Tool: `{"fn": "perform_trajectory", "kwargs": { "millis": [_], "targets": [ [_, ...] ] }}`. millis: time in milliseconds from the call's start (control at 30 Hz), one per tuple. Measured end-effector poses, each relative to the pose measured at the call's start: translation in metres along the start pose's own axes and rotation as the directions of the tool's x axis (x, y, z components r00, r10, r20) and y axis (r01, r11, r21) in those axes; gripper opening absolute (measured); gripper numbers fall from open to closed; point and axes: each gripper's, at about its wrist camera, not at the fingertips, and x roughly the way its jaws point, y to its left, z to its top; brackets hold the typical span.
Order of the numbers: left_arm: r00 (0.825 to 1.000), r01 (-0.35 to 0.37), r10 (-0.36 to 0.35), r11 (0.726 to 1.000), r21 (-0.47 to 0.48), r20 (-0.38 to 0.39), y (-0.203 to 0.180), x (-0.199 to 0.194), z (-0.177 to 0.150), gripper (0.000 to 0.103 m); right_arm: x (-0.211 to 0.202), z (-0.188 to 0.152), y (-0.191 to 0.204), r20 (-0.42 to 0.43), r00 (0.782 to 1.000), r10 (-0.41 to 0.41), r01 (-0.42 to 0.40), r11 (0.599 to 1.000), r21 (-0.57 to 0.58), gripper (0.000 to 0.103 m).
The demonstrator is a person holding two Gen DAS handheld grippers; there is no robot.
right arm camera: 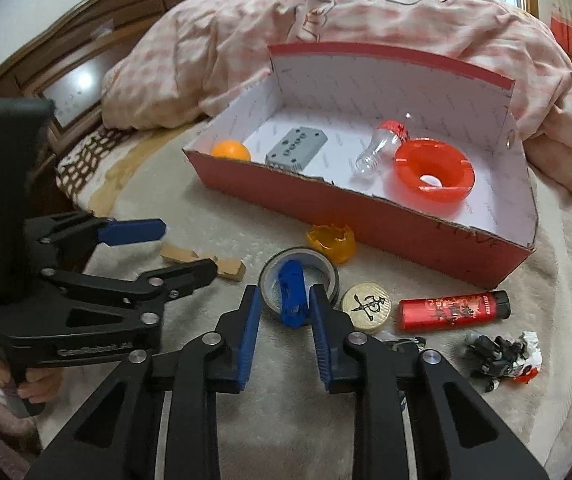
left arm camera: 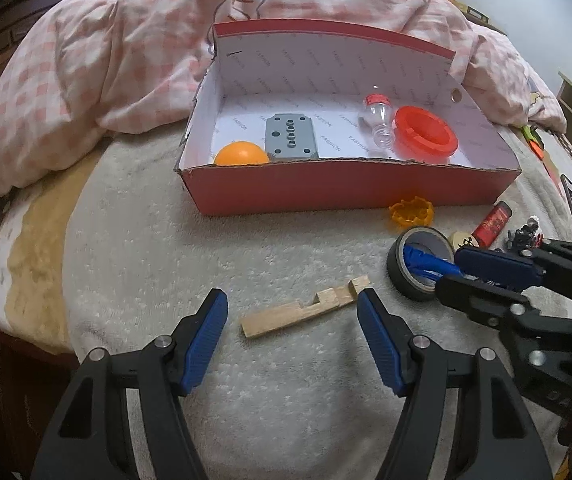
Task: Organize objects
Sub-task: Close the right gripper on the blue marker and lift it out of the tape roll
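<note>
I'm working on the pick-up step of the tidying. My right claw (right arm camera: 283,312) is narrowed around the small blue plastic piece (right arm camera: 292,296) that is standing in the hole of the grey roll of tape (right arm camera: 300,276) on the bed's pale fleece blanket (left arm camera: 165,240); the pads look just beside it, so I'm judging the grip not yet firm. Its long axis is running away from me towards the red cardboard box (right arm camera: 366,216). My left claw (left arm camera: 292,340) is hanging apart over the notched pale wooden stick (left arm camera: 306,312), which is lying flat, long axis crosswise between the pads, one end near the right pad. Next I'm needing to finish closing, lift clear of the tape, and carry to the box.
</note>
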Motion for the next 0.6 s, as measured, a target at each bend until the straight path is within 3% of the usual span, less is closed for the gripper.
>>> {"fn": "perform_trajectory", "kwargs": {
  "millis": [133, 200, 333, 600],
  "targets": [
    [1.000, 0.003, -0.003, 1.000, -0.001, -0.001, 0.001, 0.000, -0.001, 0.068, 0.004, 0.001, 0.000, -0.005, 1.000, -0.022, 0.021, 1.000, -0.020, 0.022],
    [1.000, 0.006, -0.006, 1.000, -0.003, -0.002, 0.000, 0.001, -0.002, 0.068, 0.005, 0.002, 0.001, -0.001, 0.999, -0.040, 0.040, 0.999, -0.028, 0.015],
    [1.000, 0.010, -0.010, 1.000, -0.005, -0.009, -0.001, 0.003, -0.003, 0.068, 0.005, 0.003, 0.003, 0.006, 0.999, -0.052, 0.052, 0.997, -0.049, 0.015],
    [1.000, 0.002, -0.002, 1.000, -0.003, -0.008, -0.001, 0.001, -0.003, 0.068, -0.020, 0.000, 0.007, 0.053, 0.999, 0.007, -0.004, 0.999, -0.040, 0.015]
  ]
}}
